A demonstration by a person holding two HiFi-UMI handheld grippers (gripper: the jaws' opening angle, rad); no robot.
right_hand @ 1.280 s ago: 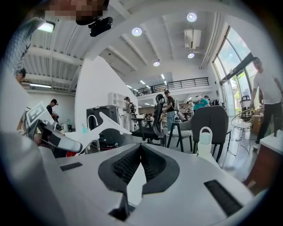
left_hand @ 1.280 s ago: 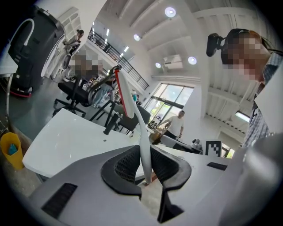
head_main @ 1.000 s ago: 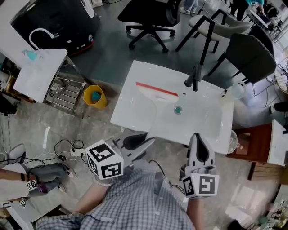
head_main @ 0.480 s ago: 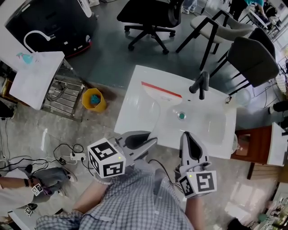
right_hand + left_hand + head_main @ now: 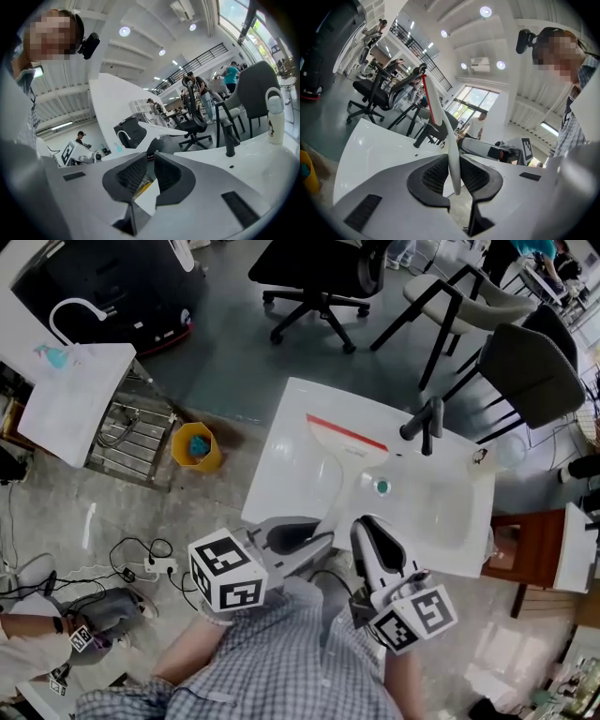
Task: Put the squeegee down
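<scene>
Over the white sink (image 5: 278, 460) at the middle of the scene, the squeegee (image 5: 344, 454) stretches from near to far. Its red-edged blade lies across the far left part of the basin, and its white handle runs back toward the near edge. The left gripper (image 5: 319, 538) is clamped on the near end of that handle. In the left gripper view both ribbed pads (image 5: 433, 174) press against the handle, which rises from between them and leans a little to the left. Whether the blade rests on the sink or hangs just above it cannot be told.

Just to the right, the right gripper (image 5: 367, 522) hovers at the near edge of the sink, close beside the left one but apart from it. Its jaws are drawn together with nothing between them, and they point across the basin.

A black tap (image 5: 424, 421) stands at the far right of the sink, and a green drain (image 5: 382, 487) sits in the basin between the tap and the grippers. A white bottle (image 5: 274, 117) stands at the sink's right end. On the floor to the left is a yellow bin (image 5: 195, 447), and farther left a second sink (image 5: 75, 399). A black office chair (image 5: 319, 268) and a grey chair (image 5: 525, 371) stand on the far side. A person's checked shirt (image 5: 281, 662) fills the near edge.
</scene>
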